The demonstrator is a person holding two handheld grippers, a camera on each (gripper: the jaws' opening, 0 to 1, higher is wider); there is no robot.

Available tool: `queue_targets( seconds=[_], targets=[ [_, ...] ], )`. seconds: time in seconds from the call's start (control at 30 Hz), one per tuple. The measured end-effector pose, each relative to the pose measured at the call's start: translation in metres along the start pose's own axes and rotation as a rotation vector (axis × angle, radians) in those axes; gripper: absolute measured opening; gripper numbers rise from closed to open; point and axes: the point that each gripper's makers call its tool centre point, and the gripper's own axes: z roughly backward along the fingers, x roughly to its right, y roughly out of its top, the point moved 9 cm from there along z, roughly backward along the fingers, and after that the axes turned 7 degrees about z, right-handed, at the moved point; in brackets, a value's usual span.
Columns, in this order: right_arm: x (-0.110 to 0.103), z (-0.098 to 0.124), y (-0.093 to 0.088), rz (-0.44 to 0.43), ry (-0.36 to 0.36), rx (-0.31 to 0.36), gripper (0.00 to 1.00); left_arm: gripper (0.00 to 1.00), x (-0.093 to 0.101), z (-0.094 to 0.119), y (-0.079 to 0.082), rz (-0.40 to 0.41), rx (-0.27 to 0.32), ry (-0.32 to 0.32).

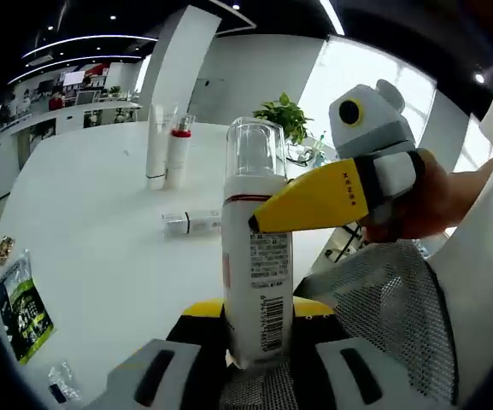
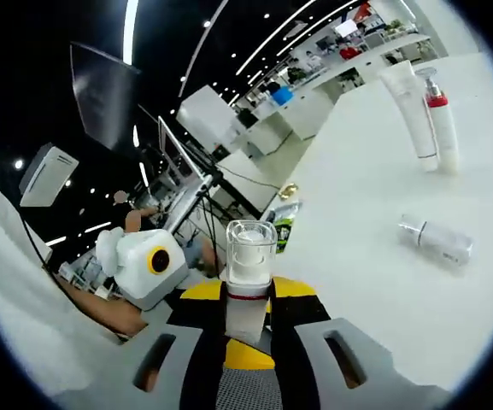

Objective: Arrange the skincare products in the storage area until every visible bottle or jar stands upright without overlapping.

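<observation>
Jaws of the left gripper (image 1: 259, 342) are closed on a white pump bottle (image 1: 256, 256) with a clear cap, held upright above the white table (image 1: 92, 213), apparently for standing among the others. The right gripper (image 2: 246, 333) is also clamped around it, its yellow jaw crossing the label in the left gripper view. Beyond, 1 small bottle (image 1: 191, 223) is seen lying flat, while a tube (image 1: 157, 141) and a red-collared bottle (image 1: 178, 149) are stood upright together.

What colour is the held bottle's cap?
Clear, above a red band, on the white bottle; best in the left gripper view.
</observation>
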Motion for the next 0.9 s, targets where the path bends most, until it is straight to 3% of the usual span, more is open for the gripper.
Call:
queue_targets(
  seconds=[0.07, 0.17, 0.37, 0.53, 0.67, 0.77, 0.83, 0.9],
  targets=[
    [0.001, 0.004, 0.003, 0.017, 0.03, 0.002, 0.17, 0.27, 0.001, 0.0, 0.001, 0.036, 0.022, -0.052],
    [0.001, 0.008, 0.006, 0.019, 0.082, 0.009, 0.17, 0.28, 0.005, 0.004, 0.003, 0.115, 0.06, -0.193],
    [-0.005, 0.021, 0.012, 0.038, 0.238, 0.01, 0.17, 0.31, 0.016, 0.003, 0.004, 0.187, 0.072, -0.342],
    [-0.011, 0.027, 0.016, 0.084, 0.285, -0.015, 0.17, 0.38, 0.022, 0.0, 0.003, 0.2, 0.058, -0.394],
    [-0.014, 0.027, 0.015, 0.061, 0.344, -0.016, 0.17, 0.38, 0.028, 0.0, 0.002, 0.25, 0.037, -0.487],
    [-0.014, 0.027, 0.013, 0.049, 0.359, -0.022, 0.17, 0.38, 0.03, -0.001, 0.0, 0.264, 0.023, -0.513],
    [-0.014, 0.027, 0.01, 0.043, 0.358, -0.025, 0.17, 0.34, 0.031, -0.001, -0.001, 0.263, 0.015, -0.516],
    [-0.011, 0.026, 0.009, 0.041, 0.354, -0.015, 0.17, 0.28, 0.034, 0.001, -0.002, 0.271, -0.003, -0.561]
  ],
)
